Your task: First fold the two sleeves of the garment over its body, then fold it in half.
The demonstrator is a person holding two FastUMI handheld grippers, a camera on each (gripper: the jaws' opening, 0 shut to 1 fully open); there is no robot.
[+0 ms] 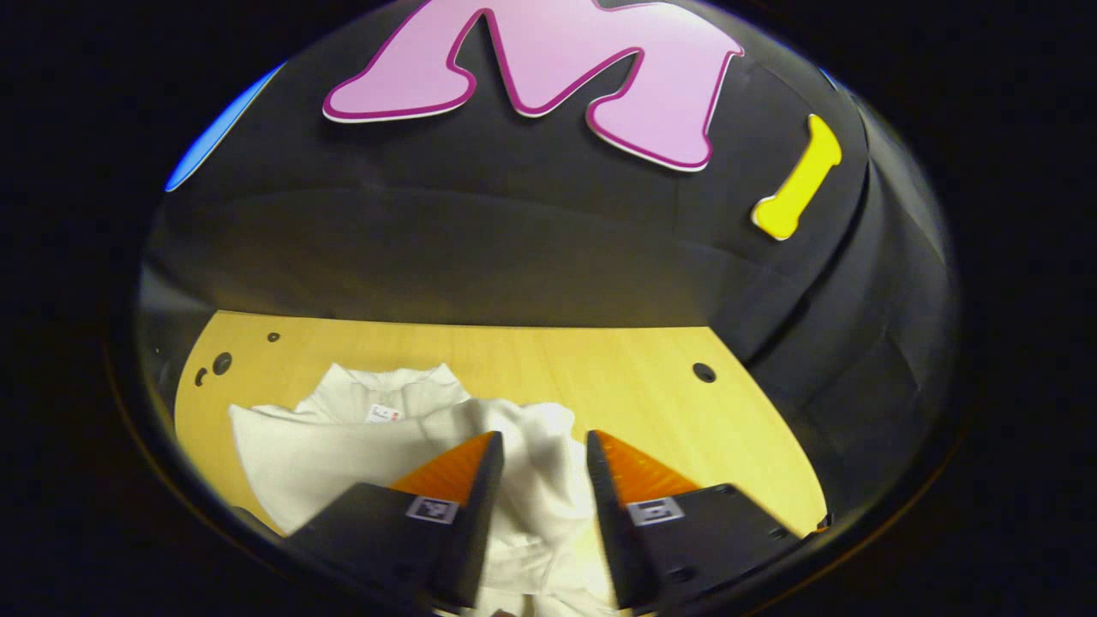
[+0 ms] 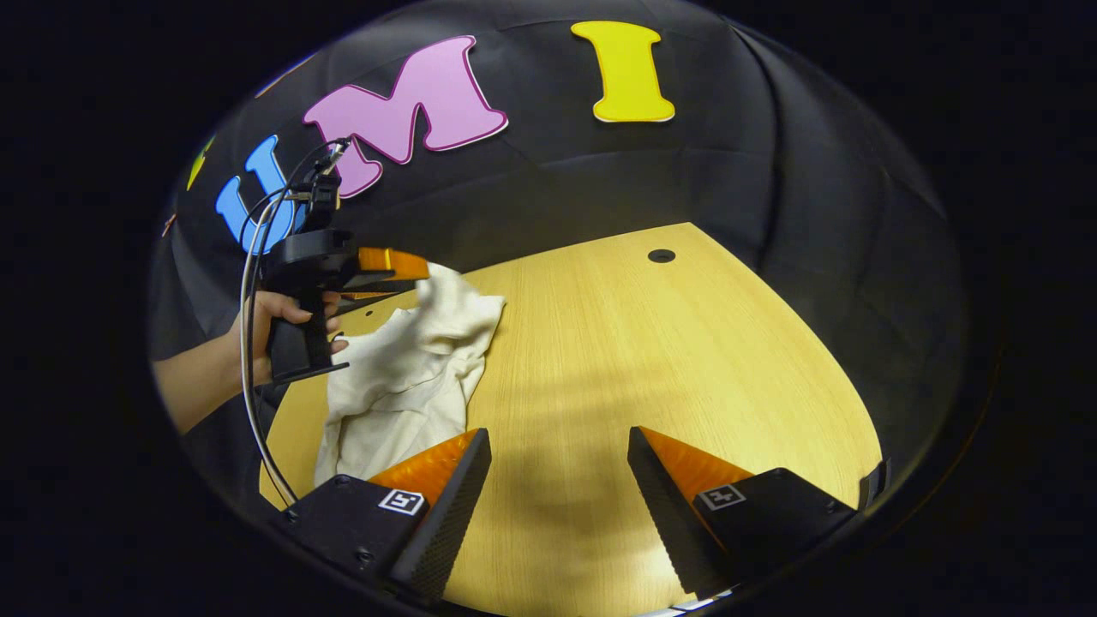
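- Cream garment (image 1: 343, 446) is spread on the wooden table (image 1: 600, 377), near its left edge.
- A bunched fold is seen between the left gripper (image 1: 543, 439) fingers; a clamp cannot be confirmed.
- Right gripper (image 2: 557, 433) fingers are held apart above bare table, beside the garment.

Bare table (image 2: 651, 360) right of garment (image 2: 411, 377); wall (image 2: 771, 197) bounds it.

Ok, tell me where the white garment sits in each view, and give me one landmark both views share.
Left gripper view: the white garment lies low and left of centre on the wooden table, with bunched cloth running between the left gripper's jaws.
Right gripper view: it hangs at centre-left, lifted by the left gripper.
Shared landmark: the round hole in the table.
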